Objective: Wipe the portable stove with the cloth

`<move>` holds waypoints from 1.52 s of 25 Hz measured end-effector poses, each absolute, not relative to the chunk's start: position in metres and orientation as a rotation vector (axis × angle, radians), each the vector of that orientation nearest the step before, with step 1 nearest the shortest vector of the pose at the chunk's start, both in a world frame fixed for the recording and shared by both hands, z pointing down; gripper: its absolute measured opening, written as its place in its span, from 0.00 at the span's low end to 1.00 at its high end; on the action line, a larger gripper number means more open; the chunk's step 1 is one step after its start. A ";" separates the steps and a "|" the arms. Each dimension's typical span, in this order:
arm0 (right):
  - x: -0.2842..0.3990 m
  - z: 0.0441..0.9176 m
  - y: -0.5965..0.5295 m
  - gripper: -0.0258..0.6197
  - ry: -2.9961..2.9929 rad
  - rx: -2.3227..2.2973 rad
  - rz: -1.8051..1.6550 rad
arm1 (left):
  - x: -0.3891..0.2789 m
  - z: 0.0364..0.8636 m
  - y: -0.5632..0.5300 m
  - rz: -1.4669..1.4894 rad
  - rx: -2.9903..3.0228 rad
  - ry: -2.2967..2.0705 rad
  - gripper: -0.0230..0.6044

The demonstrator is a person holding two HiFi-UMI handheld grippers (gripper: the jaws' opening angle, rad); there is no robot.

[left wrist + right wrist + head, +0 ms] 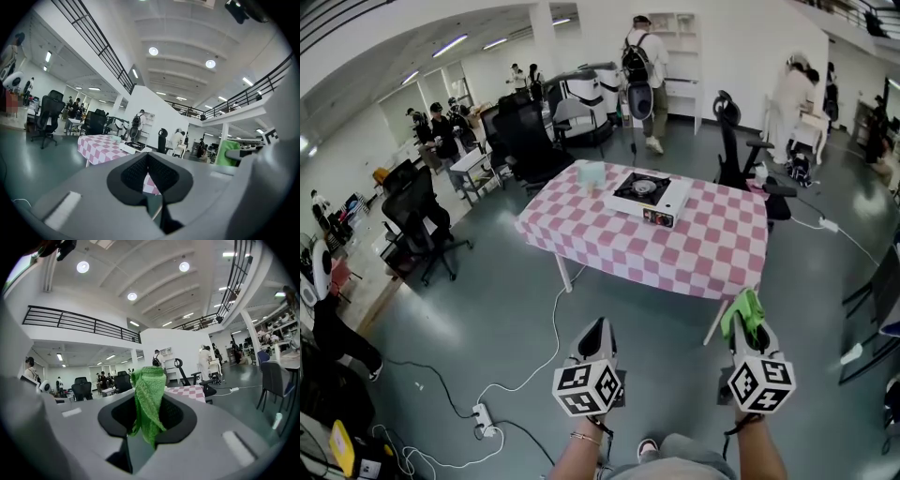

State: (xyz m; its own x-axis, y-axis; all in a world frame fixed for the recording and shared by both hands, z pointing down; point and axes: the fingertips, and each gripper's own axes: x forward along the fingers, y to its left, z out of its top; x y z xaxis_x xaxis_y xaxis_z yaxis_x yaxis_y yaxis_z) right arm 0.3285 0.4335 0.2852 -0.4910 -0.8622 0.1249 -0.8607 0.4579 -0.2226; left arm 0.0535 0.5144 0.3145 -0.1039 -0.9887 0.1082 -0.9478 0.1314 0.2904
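The portable stove (647, 198), white with a black burner top, sits on a table with a pink-and-white checked cloth (694, 246), well ahead of me. My right gripper (747, 317) is shut on a green cloth (742, 311), which stands up between its jaws (148, 399). My left gripper (594, 335) is shut and holds nothing; in the left gripper view (147, 169) its pads meet. Both grippers are held low, short of the table's near edge. The stove (132, 147) shows small and far in the left gripper view.
A pale green box (592, 173) lies on the table's far left. Black office chairs (420, 220) stand left, another (733, 150) behind the table. A white cable and power strip (483, 418) run across the grey floor. People stand in the background.
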 end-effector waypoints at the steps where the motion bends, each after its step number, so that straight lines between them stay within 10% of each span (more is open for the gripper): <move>1: 0.328 0.287 0.433 0.20 2.675 -1.587 -0.413 | 0.052 0.316 0.513 -0.209 1.891 -2.135 0.04; 38: 0.282 0.312 0.125 0.20 2.718 -1.494 -0.554 | -0.007 0.325 0.247 -0.158 1.761 -2.226 0.04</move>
